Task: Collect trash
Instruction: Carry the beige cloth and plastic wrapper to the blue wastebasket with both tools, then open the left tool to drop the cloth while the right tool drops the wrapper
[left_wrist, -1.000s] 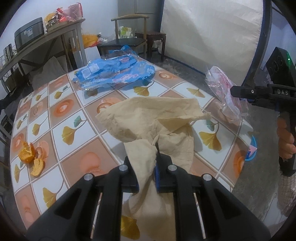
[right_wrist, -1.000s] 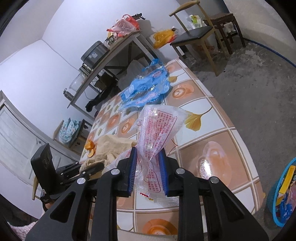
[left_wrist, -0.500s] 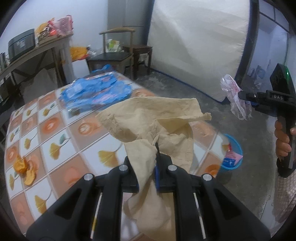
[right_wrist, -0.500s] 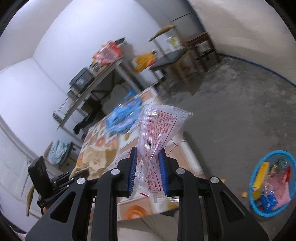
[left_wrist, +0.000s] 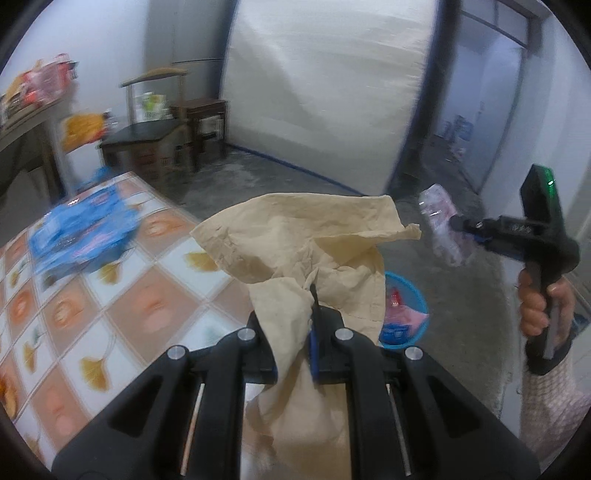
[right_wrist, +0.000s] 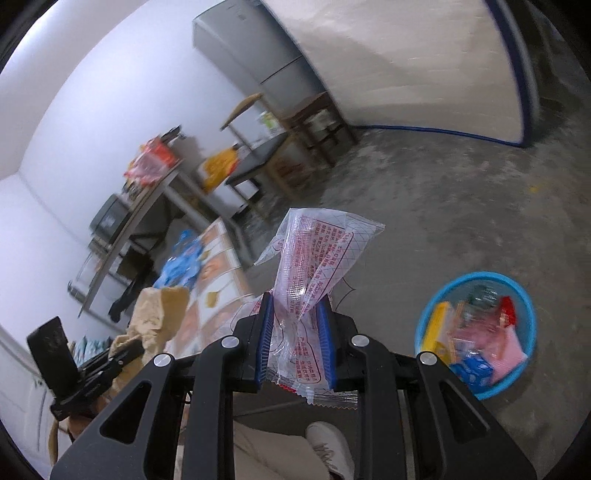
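Right gripper clamps clear wrapper; blue basket lower right.

crumpled tan paper and clear red-printed wrapper held aloft; blue basket on floor.

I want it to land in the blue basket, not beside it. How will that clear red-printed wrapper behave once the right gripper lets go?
The clear wrapper looks thin and crinkled, so probably very light and may flutter off line. It stands above the right gripper, so slightly stiff film. The blue basket sits off to one side on the floor.
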